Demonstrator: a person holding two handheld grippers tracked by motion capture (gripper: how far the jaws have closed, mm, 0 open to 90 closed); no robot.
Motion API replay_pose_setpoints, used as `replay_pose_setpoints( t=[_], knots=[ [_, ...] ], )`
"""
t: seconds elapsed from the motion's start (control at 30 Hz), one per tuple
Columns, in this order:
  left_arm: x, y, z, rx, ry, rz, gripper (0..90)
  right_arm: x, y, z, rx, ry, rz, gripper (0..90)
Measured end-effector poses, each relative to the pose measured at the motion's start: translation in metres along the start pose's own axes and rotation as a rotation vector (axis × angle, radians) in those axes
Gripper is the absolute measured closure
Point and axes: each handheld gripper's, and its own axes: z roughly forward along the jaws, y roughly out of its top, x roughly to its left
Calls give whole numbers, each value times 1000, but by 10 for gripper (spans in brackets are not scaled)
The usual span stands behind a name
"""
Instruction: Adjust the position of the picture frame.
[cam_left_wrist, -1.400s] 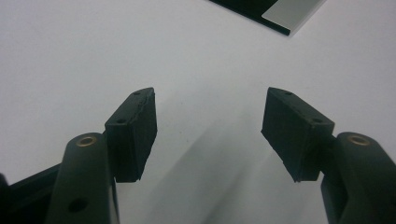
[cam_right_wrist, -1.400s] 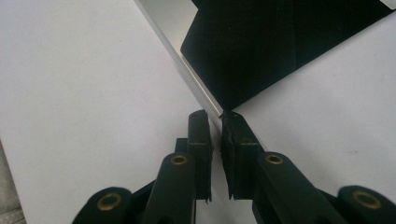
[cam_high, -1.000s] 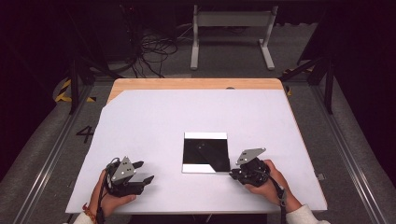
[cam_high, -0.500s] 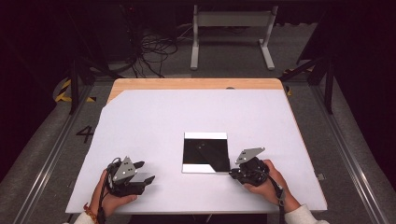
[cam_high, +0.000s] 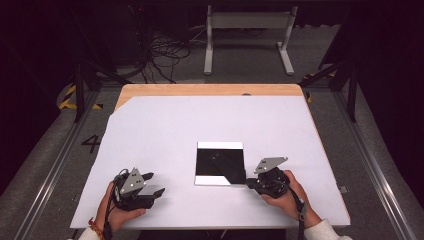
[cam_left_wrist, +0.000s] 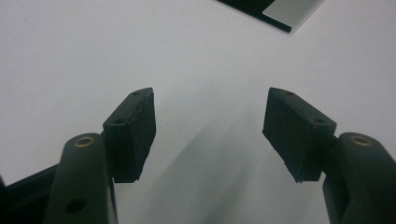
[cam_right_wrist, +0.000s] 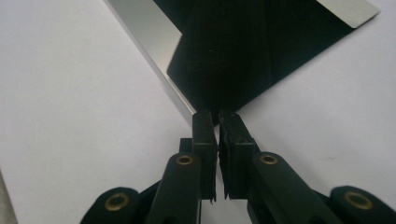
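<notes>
We see the right claw (cam_right_wrist: 217, 122) pinched nearly together on the near right corner of a black sheet (cam_high: 220, 161), that corner folded up off the white worktop (cam_high: 165, 130). The sheet lies right of centre, nearer us, on a pale backing. The left claw (cam_left_wrist: 210, 128) rests at the near left with its jaws wide apart, holding nothing, well apart from the sheet
</notes>
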Motion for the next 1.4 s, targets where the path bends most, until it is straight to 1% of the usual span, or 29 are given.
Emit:
replay_pose_setpoints(
  t=[0.03, 0.07, 0.2, 0.3, 0.37, 0.43, 0.5, 0.67, 0.77, 0.93, 1.07, 1.13, 1.2, 1.3, 1.4],
  knots=[
    [0, 0, 0, -1, 2, -1, 352, -1, 0, -1, 3, -5, 0, 855],
    [0, 0, 0, 0, 1, -1, 352, -2, 0, -2, 13, 1, 0, 853],
    [0, 1, 0, -5, -1, 3, 352, 2, -1, 2, 66, 18, -27, 857],
    [0, 0, -1, -8, 2, 3, 352, 3, 0, 5, 90, 2, -36, 849],
    [0, 0, -1, -6, 3, 0, 352, 2, 0, 6, 90, 2, -25, 848],
    [0, 0, 0, -6, 3, 1, 351, 1, -1, 6, 90, 5, -30, 854],
    [0, 0, 0, -8, 2, 2, 351, 2, 0, 6, 92, -6, -36, 863],
    [0, 0, 0, -7, 1, -1, 351, 3, 3, 9, 95, -12, -55, 870],
    [0, 0, 0, -9, 1, -1, 351, 3, 3, 9, 90, -13, -49, 871],
    [1, 0, 2, -8, -3, -2, 349, 4, 3, 10, 82, -16, -54, 870],
    [2, 0, 3, -5, -8, -5, 349, 1, 3, 10, 74, -1, -48, 867],
    [3, 0, 4, -4, -8, -8, 349, -2, 1, 10, 58, 19, -30, 865],
    [3, 0, 3, -5, -7, -6, 349, -3, 0, 10, 54, 27, -25, 865],
    [4, -1, 3, -10, -8, -13, 349, -3, 0, 10, 51, 29, -24, 865],
    [4, -1, 4, -4, -9, -11, 349, -3, 0, 10, 45, 32, -23, 865]
  ],
)
